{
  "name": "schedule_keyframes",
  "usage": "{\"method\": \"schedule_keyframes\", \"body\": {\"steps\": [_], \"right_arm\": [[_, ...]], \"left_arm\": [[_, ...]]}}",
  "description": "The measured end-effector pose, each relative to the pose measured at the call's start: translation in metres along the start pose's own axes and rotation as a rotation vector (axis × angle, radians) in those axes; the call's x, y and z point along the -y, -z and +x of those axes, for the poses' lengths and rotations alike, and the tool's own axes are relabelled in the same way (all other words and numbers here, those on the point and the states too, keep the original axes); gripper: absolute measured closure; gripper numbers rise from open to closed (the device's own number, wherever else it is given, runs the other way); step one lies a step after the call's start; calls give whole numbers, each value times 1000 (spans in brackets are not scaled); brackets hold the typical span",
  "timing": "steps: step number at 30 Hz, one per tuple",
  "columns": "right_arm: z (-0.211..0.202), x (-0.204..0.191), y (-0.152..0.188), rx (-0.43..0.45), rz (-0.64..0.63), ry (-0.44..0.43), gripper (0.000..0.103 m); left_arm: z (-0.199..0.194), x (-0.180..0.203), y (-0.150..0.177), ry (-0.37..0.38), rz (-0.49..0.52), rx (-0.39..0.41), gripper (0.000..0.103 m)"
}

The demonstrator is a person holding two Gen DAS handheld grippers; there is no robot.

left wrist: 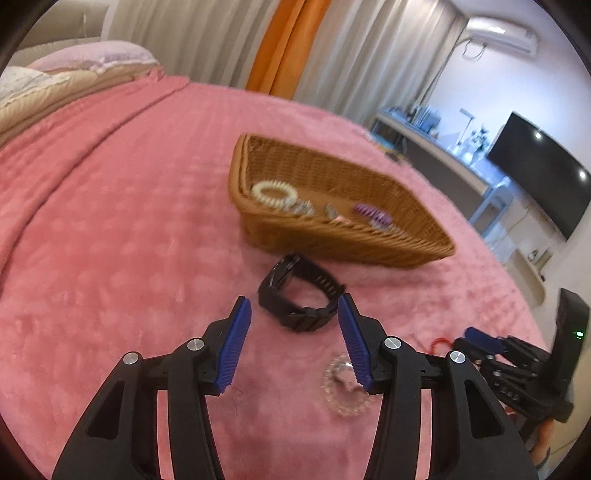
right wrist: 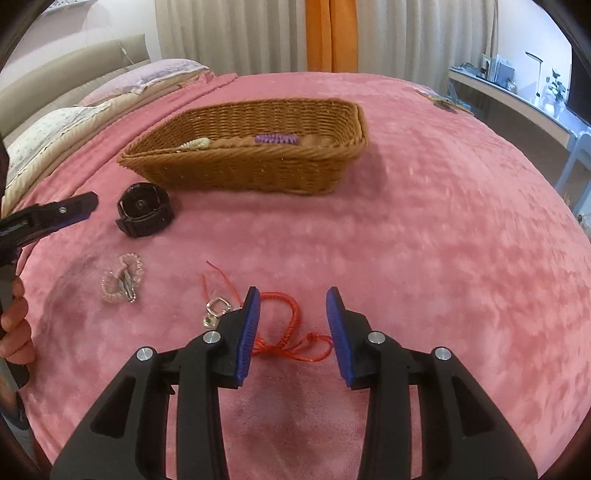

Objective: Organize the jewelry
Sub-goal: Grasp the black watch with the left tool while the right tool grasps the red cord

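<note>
Bed [right wrist: 424,229] covered by a pink fleece blanket; all items lie on it. Pillows [right wrist: 55,129] and a beige headboard [right wrist: 74,70] at the far left in the right wrist view. Pale curtains [left wrist: 207,33] with one orange panel [left wrist: 280,44] behind the bed. To the right, a long shelf [left wrist: 443,155] with small clutter, a dark television [left wrist: 543,173], and an air conditioner [left wrist: 498,35] high on the wall.

Wicker basket [left wrist: 369,192] sits mid-bed. Inside it: a cream coil hair tie [left wrist: 273,194], a purple hair clip [left wrist: 373,216], and a few small metallic pieces too blurred to name.

Left gripper [left wrist: 294,314]: jaws spread, nothing pinched. The black watch [left wrist: 299,299] lies on the blanket just ahead of the tips and roughly between them, apart from both pads, just in front of the basket's near wall. A clear beaded bracelet [left wrist: 343,387] lies lower, beside the right-hand pad.

Right gripper [right wrist: 293,308]: jaws spread, nothing pinched. The red cord bracelet [right wrist: 291,332] lies on the blanket between the pads, its loops running under the gap; contact with the pads cannot be told. A small silver clasp [right wrist: 216,308] lies just left of the left-hand pad. A hand [right wrist: 16,325] grips the other tool at the left edge.
</note>
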State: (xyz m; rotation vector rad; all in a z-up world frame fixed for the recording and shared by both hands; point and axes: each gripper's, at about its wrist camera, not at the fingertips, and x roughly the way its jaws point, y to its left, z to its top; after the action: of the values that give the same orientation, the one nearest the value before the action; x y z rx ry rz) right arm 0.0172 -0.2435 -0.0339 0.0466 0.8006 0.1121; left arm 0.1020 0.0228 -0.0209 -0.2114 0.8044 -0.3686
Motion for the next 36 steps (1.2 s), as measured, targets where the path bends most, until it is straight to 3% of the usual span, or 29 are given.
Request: {"method": "schedule_keyframes", "body": {"steps": [5, 18, 20, 23, 27, 28, 29, 36], "right_arm": [[7, 2, 4, -15, 2, 6, 69], [21, -14, 6, -42, -63, 100, 71], [20, -13, 6, -40, -60, 106, 73], [18, -14, 7, -38, -53, 103, 78], [15, -16, 8, -30, -69, 92, 96], [14, -17, 8, -27, -77, 90, 97], [13, -18, 8, -23, -82, 91, 98], [3, -16, 9, 23, -66, 82, 99]], "left_arm": [[24, -5, -9, -32, -35, -64, 55], [61, 3, -14, -130, -5, -111, 57], [61, 4, -14, -122, -1, -112, 65], [61, 6, -10, -132, 14, -106, 66], [58, 12, -7, -157, 45, -86, 68], [57, 14, -6, -161, 52, -78, 69], [56, 14, -5, -167, 55, -71, 80], [46, 13, -1, -147, 39, -28, 81]]}}
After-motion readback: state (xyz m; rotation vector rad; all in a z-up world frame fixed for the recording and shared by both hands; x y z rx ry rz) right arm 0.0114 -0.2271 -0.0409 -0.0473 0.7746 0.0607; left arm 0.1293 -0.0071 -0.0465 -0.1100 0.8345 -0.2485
